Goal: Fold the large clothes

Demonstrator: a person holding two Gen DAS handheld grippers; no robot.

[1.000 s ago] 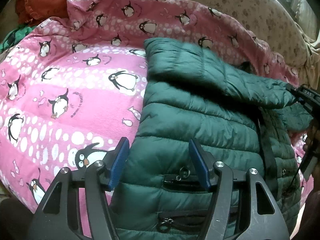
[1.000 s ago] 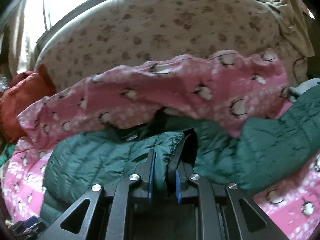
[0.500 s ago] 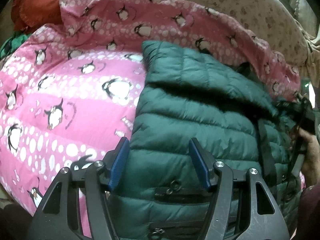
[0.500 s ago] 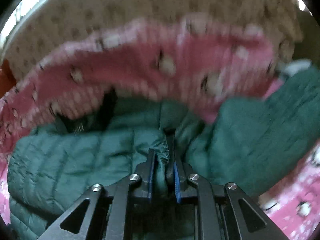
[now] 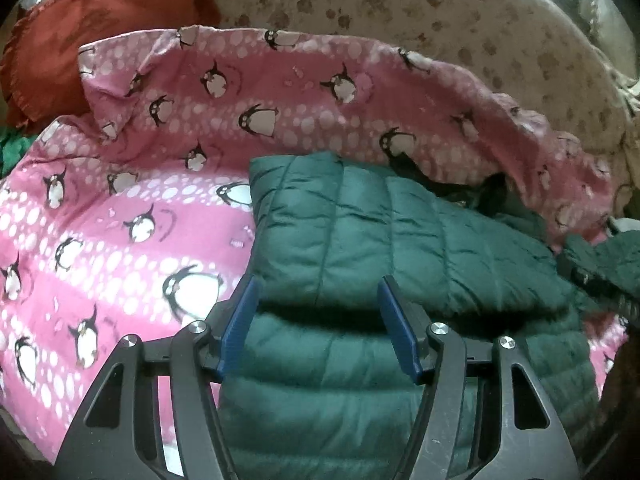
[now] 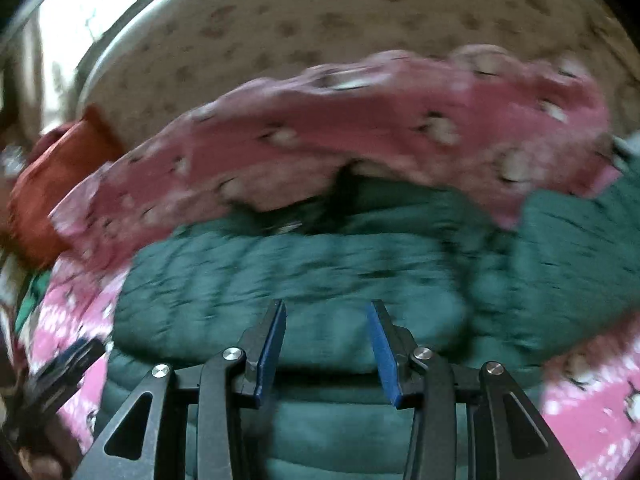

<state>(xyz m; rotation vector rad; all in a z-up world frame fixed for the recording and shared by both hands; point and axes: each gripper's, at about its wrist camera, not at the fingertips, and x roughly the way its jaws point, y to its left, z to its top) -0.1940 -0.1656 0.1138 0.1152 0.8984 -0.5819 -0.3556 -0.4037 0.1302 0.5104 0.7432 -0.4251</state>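
Note:
A dark green quilted jacket (image 5: 400, 264) lies on a pink penguin blanket (image 5: 132, 216), one sleeve folded across its body. My left gripper (image 5: 316, 300) hovers open over the jacket's left side, nothing between its blue pads. The right wrist view is blurred. In it the same jacket (image 6: 304, 276) fills the middle, and my right gripper (image 6: 326, 316) stands above the folded sleeve with its jaws opening and no fabric pinched between them. The left gripper's tip (image 6: 68, 360) shows at the lower left of that view.
The blanket's far edge is bunched into a ridge (image 5: 360, 92) against a beige patterned backrest (image 5: 440, 20). A rust-red cushion (image 5: 80, 36) sits at the back left. A bit of green cloth (image 5: 12, 148) peeks out at the left edge.
The right gripper, shut on a fold of the jacket before, has let it go and its jaws have parted. The left gripper moved forward along the jacket, past the pocket zips toward the folded sleeve.

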